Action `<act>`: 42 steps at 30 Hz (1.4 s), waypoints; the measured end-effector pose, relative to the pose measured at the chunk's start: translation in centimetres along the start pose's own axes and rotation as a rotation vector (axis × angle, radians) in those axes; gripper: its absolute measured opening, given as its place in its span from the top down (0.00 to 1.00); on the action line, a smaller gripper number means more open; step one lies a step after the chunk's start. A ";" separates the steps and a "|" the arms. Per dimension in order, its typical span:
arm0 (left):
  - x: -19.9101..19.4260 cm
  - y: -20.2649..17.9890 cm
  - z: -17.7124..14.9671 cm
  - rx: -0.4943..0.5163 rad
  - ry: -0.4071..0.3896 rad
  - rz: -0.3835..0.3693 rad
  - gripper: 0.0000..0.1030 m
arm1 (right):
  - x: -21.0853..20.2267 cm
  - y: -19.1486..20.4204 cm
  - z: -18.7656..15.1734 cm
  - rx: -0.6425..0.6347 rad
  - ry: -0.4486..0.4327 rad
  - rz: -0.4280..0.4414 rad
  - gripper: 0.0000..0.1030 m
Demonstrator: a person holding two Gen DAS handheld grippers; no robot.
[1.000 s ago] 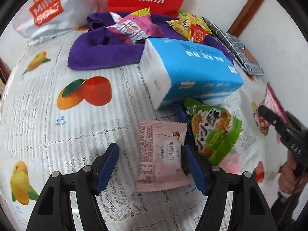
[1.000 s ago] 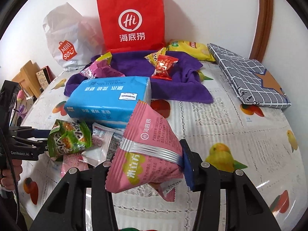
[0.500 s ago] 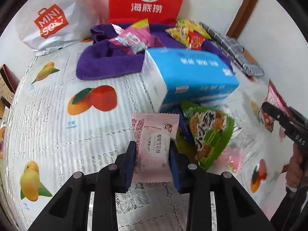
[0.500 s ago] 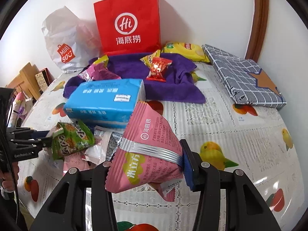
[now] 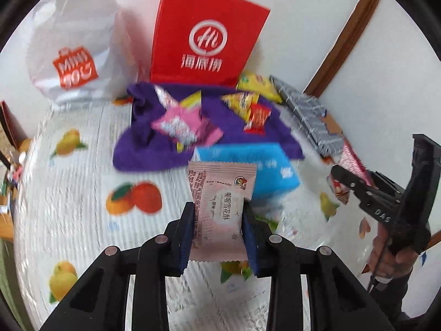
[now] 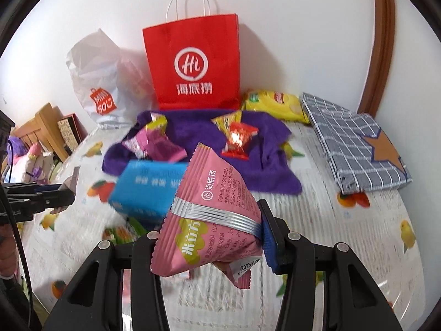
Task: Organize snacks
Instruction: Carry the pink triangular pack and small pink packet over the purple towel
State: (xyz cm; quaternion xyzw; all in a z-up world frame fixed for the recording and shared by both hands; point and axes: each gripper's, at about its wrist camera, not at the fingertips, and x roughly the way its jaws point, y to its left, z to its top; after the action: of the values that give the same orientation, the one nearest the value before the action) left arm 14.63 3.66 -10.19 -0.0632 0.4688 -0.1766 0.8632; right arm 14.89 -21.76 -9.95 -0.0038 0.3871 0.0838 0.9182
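My left gripper (image 5: 218,230) is shut on a pale pink flat snack packet (image 5: 220,201) and holds it above the table. My right gripper (image 6: 212,237) is shut on a pink pyramid-shaped snack bag (image 6: 212,215), also in the air; it shows at the right of the left wrist view (image 5: 350,176). A purple towel (image 6: 264,165) at the back carries a pink-wrapped snack (image 6: 154,146), a yellow snack (image 6: 227,120) and a red snack (image 6: 239,139). A green snack bag (image 6: 124,230) lies low beside the blue tissue pack (image 6: 148,190).
A red paper bag (image 6: 193,63) and a white Miniso bag (image 6: 102,88) stand against the wall. A yellow chip bag (image 6: 275,102) and a grey checked pouch (image 6: 355,143) lie at the back right. The fruit-print tablecloth (image 5: 69,193) covers the table.
My left gripper closed on the pale pink packet and lifted it off the table. The right gripper rose with the pyramid bag still held.
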 end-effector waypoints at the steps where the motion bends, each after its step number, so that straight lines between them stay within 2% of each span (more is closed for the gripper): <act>1: -0.3 -0.2 0.8 0.008 -0.013 0.008 0.70 | 0.1 0.2 0.8 -0.006 -0.010 0.000 0.54; 11: -0.5 -0.2 8.3 0.003 -0.084 0.017 0.70 | 2.9 0.9 7.6 -0.030 -0.057 0.019 0.54; 21: 3.0 1.2 14.2 -0.031 -0.094 0.020 0.70 | 6.2 0.9 12.5 -0.044 -0.081 0.045 0.54; 24: 3.9 2.0 15.2 -0.045 -0.095 0.041 0.70 | 7.6 0.8 13.4 -0.041 -0.079 0.054 0.54; 32: 7.6 3.4 17.3 -0.090 -0.060 0.025 0.70 | 11.1 0.1 14.9 -0.034 -0.061 0.079 0.54; 36: 9.8 3.6 17.3 -0.084 -0.045 0.006 0.70 | 12.9 0.2 14.9 -0.056 -0.034 0.086 0.54; 38: 11.3 3.9 17.3 -0.088 0.000 0.022 0.70 | 13.8 0.3 14.4 -0.081 -0.022 0.082 0.54; 42: 12.5 4.6 17.2 -0.104 0.023 0.022 0.70 | 15.7 0.2 13.8 -0.104 0.028 0.081 0.54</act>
State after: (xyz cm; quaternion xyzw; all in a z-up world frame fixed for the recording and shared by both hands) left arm 36.29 2.48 -11.75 -0.1009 0.4877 -0.1432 0.8552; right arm 35.46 -18.15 -11.40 -0.0370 0.3948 0.1408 0.9072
